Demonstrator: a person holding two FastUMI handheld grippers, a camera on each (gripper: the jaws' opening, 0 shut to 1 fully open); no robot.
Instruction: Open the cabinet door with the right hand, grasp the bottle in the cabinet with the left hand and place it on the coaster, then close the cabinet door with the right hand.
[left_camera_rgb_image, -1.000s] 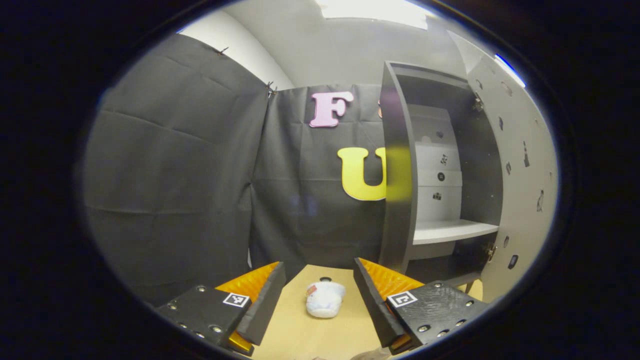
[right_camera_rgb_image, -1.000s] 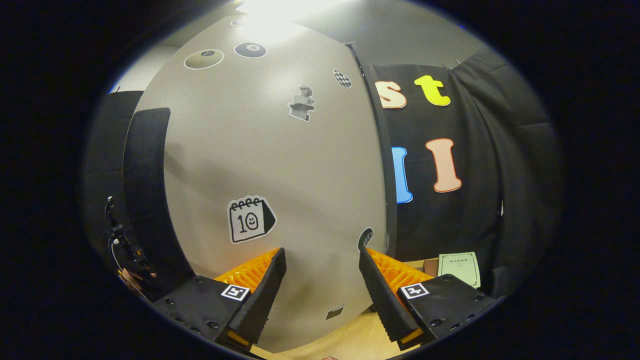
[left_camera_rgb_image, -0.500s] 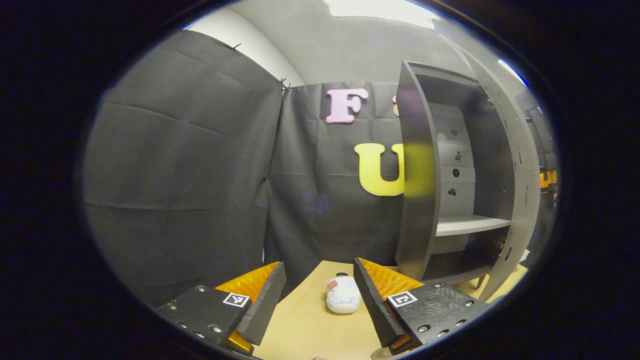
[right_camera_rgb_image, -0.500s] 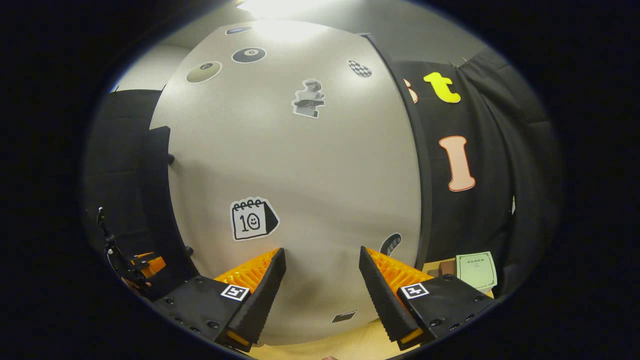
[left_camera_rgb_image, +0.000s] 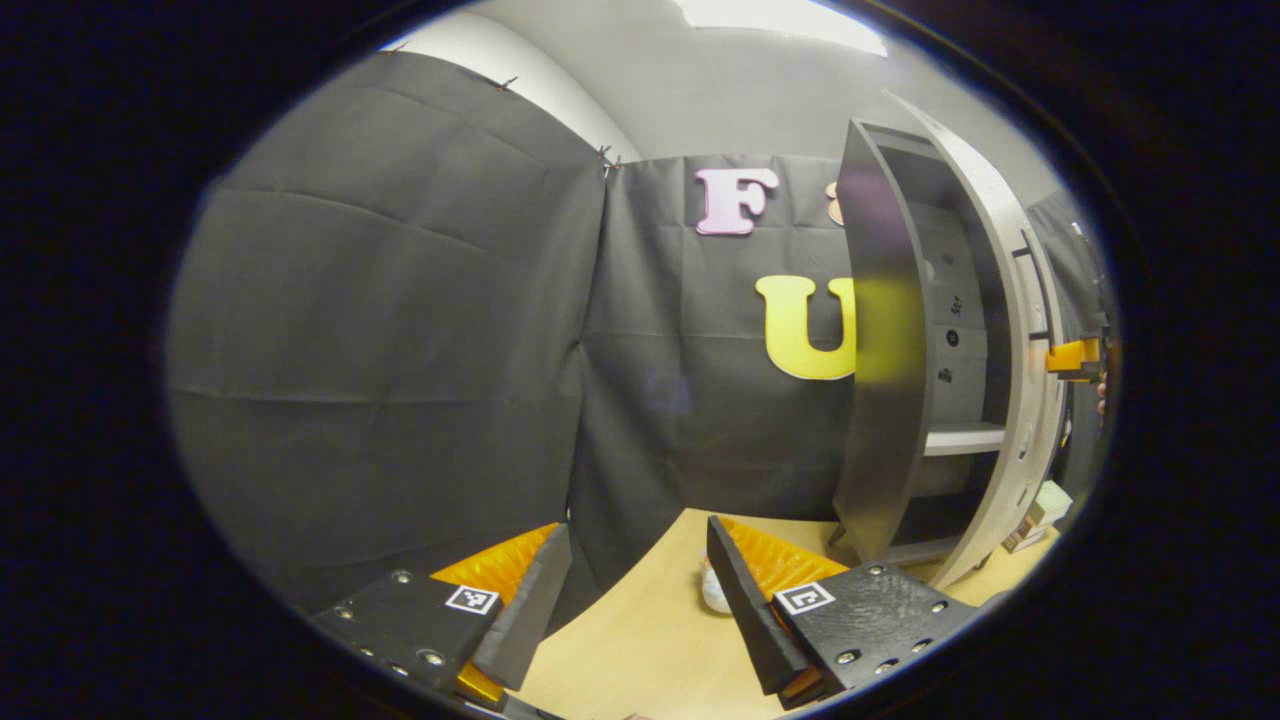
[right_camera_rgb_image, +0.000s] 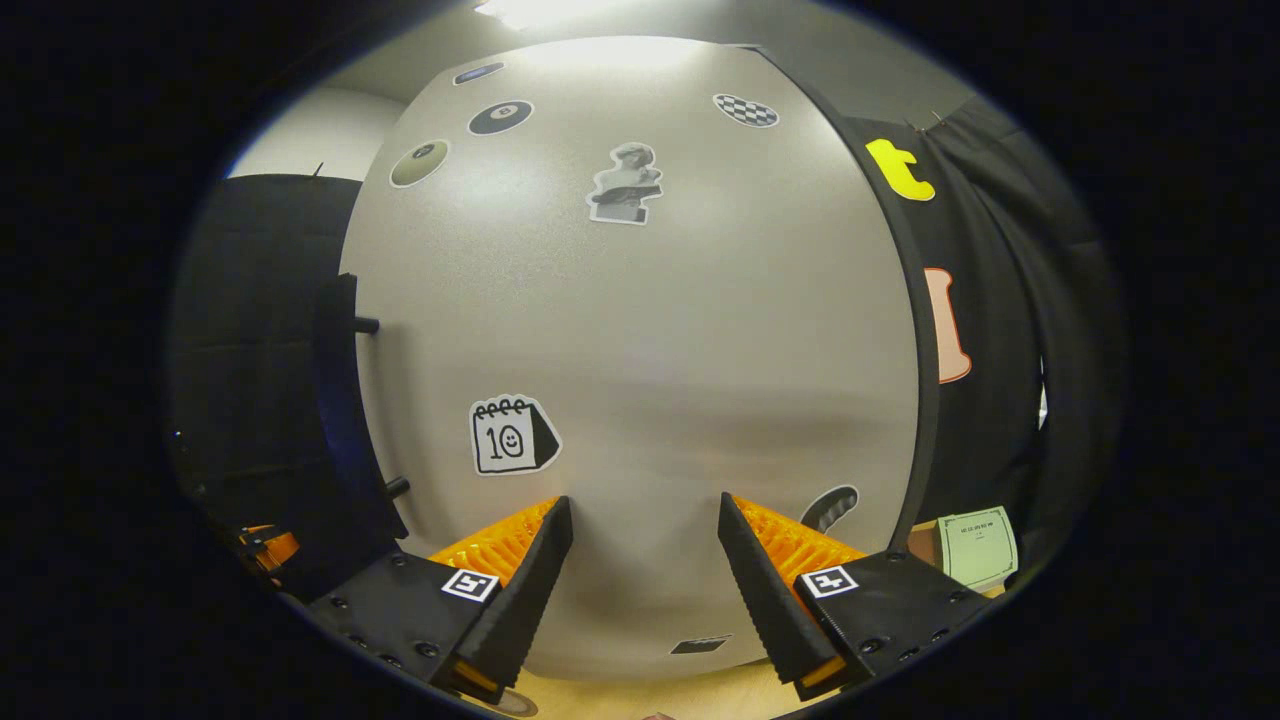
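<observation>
The right gripper (right_camera_rgb_image: 635, 580) faces the cabinet door (right_camera_rgb_image: 640, 330) close up, fingers spread and empty. The left gripper (left_camera_rgb_image: 635, 590) hangs above the desk (left_camera_rgb_image: 640, 640), also spread and empty. The bottle (left_camera_rgb_image: 714, 592) lies on the desk, partly hidden behind one finger, beside the cabinet (left_camera_rgb_image: 890, 380).

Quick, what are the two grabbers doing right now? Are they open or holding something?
Left gripper: open, holding nothing, above the table.
Right gripper: open, holding nothing, facing the cabinet door.
</observation>
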